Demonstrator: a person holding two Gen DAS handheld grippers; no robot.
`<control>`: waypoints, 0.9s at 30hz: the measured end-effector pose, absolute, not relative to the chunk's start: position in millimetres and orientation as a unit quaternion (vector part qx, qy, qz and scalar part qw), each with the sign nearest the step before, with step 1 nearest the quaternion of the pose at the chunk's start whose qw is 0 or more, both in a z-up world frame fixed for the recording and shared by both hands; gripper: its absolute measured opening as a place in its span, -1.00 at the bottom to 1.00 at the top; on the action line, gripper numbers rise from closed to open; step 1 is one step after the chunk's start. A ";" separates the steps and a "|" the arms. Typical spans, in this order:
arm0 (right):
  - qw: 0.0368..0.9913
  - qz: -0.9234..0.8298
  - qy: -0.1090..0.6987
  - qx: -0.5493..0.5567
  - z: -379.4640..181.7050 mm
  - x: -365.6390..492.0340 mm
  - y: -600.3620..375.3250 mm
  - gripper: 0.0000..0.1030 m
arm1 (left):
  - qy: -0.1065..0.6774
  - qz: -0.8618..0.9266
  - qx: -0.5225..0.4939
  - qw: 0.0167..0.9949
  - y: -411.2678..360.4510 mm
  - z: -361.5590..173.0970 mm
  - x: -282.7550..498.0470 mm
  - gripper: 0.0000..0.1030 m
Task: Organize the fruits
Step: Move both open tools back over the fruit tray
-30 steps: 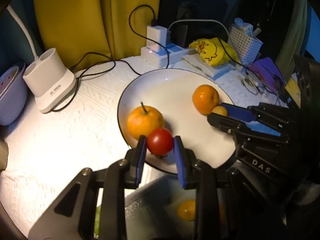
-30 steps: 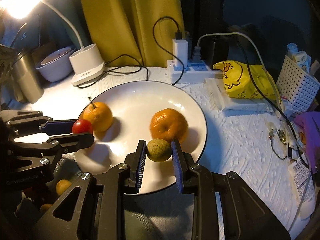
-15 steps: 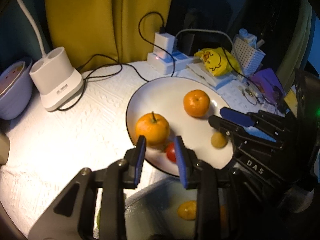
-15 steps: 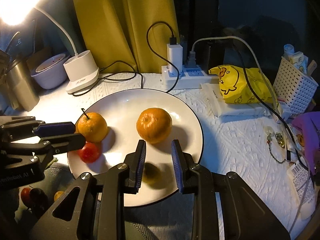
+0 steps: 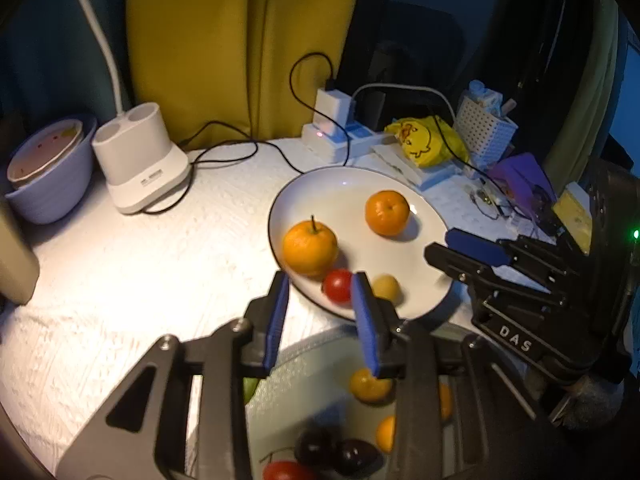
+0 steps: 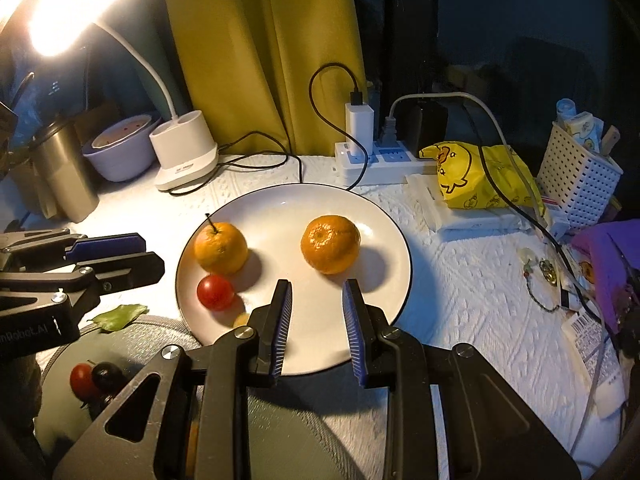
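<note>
From the right wrist I see only a sliver of the small yellow fruit [image 6: 241, 319] past my gripper's finger; the grey bowl [image 6: 132, 330] is mostly covered by both grippers and cut by the edge; on the left wrist, its dark fruits [image 5: 338, 452] are blurred; I cannot tell what they are.

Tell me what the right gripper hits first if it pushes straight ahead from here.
Probably bare white plate: nothing sits between the right gripper jaws. The mandarin lies just beyond, so it may come next; depth is unclear.
</note>
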State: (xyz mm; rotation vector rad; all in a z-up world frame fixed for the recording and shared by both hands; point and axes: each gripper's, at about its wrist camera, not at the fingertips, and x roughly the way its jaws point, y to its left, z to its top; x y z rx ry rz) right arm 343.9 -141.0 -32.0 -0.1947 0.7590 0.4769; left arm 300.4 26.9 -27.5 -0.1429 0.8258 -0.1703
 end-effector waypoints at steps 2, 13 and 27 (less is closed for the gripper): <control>0.897 0.230 0.365 -0.093 -30.1 337.8 -142.5 -0.46 | 0.397 -0.082 -0.071 0.911 28.5 -25.1 293.9 -0.32; 0.899 0.237 0.356 -0.092 -19.7 303.9 -143.6 -0.46 | 0.385 -0.075 -0.071 0.917 34.1 -18.5 255.7 -0.30; 0.901 0.240 0.351 -0.089 -18.1 258.8 -150.3 -0.46 | 0.374 -0.073 -0.070 0.922 37.8 -18.1 206.4 -0.29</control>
